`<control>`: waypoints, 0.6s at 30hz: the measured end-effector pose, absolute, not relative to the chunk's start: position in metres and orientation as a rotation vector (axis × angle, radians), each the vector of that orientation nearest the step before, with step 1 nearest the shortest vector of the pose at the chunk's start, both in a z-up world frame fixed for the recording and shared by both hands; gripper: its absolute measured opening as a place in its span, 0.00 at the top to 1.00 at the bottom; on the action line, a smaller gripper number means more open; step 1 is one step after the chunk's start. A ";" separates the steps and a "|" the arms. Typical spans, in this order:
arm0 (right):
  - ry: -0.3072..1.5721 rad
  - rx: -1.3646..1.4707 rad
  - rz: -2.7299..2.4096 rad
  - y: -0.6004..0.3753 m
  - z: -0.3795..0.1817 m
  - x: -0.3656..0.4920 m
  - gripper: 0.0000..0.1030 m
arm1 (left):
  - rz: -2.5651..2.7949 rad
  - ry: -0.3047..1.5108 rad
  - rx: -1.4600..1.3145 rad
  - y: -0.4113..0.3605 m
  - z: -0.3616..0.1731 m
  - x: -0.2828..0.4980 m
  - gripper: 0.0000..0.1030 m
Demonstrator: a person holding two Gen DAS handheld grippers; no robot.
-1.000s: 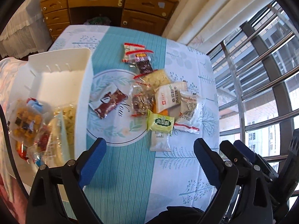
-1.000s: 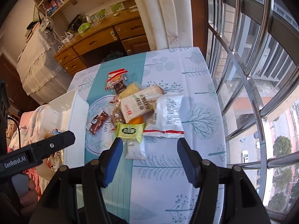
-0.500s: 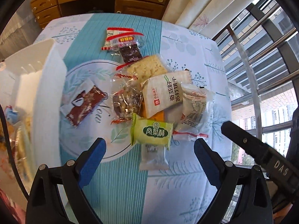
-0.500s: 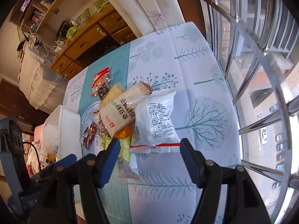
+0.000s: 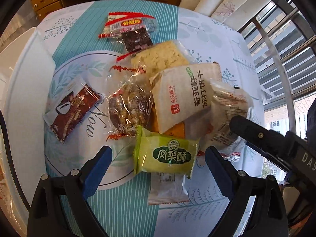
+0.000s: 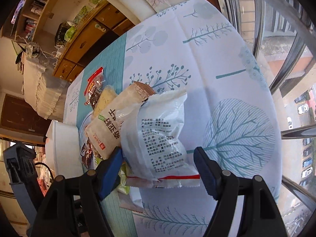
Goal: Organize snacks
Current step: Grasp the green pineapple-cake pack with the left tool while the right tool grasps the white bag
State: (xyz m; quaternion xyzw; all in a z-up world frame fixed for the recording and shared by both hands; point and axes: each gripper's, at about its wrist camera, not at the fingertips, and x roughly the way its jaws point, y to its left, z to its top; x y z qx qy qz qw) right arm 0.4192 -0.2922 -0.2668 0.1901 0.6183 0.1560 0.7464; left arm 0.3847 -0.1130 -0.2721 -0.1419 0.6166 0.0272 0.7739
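Note:
Several snack packets lie piled on the patterned tablecloth. My left gripper [image 5: 158,158] is open, its blue pads either side of a green pastry packet [image 5: 165,154] that rests on a small white packet [image 5: 165,187]. Behind it lie a beige cracker pack [image 5: 183,96], a clear nut-cake wrapper [image 5: 130,106], a brown chocolate packet [image 5: 73,110], a rice-crisp pack [image 5: 160,57] and a red-edged packet [image 5: 130,29]. My right gripper [image 6: 158,165] is open around the near end of a white printed bag [image 6: 160,138], which also shows in the left wrist view [image 5: 229,110].
A white storage bin [image 5: 23,75] stands at the table's left; it also shows in the right wrist view [image 6: 61,144]. A wooden desk with drawers [image 6: 86,39] stands beyond the table. Window bars [image 6: 276,39] run along the right edge.
Both grippers have moved forward and down onto the pile. The left now straddles the green packet; the right has closed in around the white bag. The bin has slid out to the left edge of view.

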 end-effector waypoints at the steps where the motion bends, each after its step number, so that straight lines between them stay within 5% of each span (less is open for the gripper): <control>1: 1.357 0.414 0.342 -0.291 -0.268 0.420 0.28 | 0.062 1.342 -0.304 -0.114 -0.274 0.386 0.08; 5: 1.377 0.415 0.338 -0.286 -0.275 0.423 0.28 | 0.067 1.356 -0.305 -0.118 -0.282 0.390 0.14; 11: 1.393 0.427 0.333 -0.284 -0.277 0.422 0.30 | 0.036 1.367 -0.354 -0.120 -0.286 0.391 0.39; 18: 1.431 0.423 0.305 -0.282 -0.275 0.420 0.33 | 0.026 1.381 -0.369 -0.118 -0.284 0.384 0.47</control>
